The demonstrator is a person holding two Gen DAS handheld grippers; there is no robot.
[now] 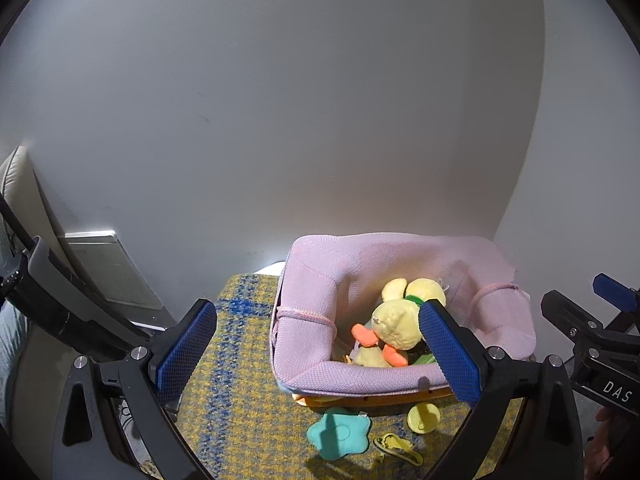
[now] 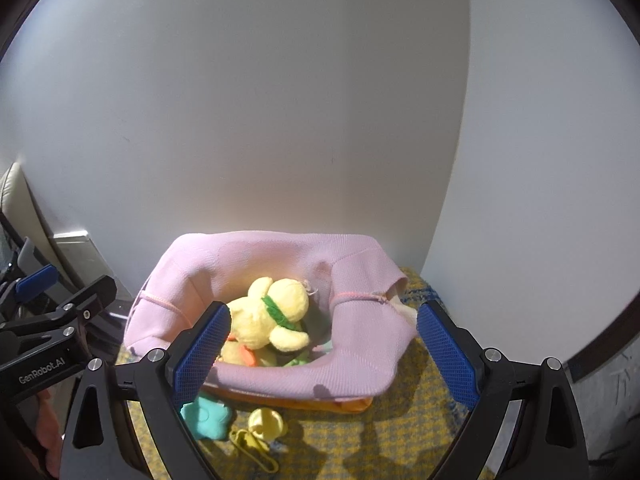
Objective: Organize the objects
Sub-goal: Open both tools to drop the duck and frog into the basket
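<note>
While both my tongs hung wide apart with nothing between them, the left gripper (image 1: 318, 356) and right gripper (image 2: 324, 354) hovered just in front of the pink basket (image 2: 360, 344), which sat at the far edge of the checked cloth (image 1: 240, 380) against the wall. The yellow plush duck (image 2: 272, 320) lay inside. The teal flower (image 1: 339, 434), yellow disc (image 1: 423, 418) and yellow strap (image 1: 398, 446) lay loose before the basket; I judged a careless reach might snag its soft rim and tip it.
</note>
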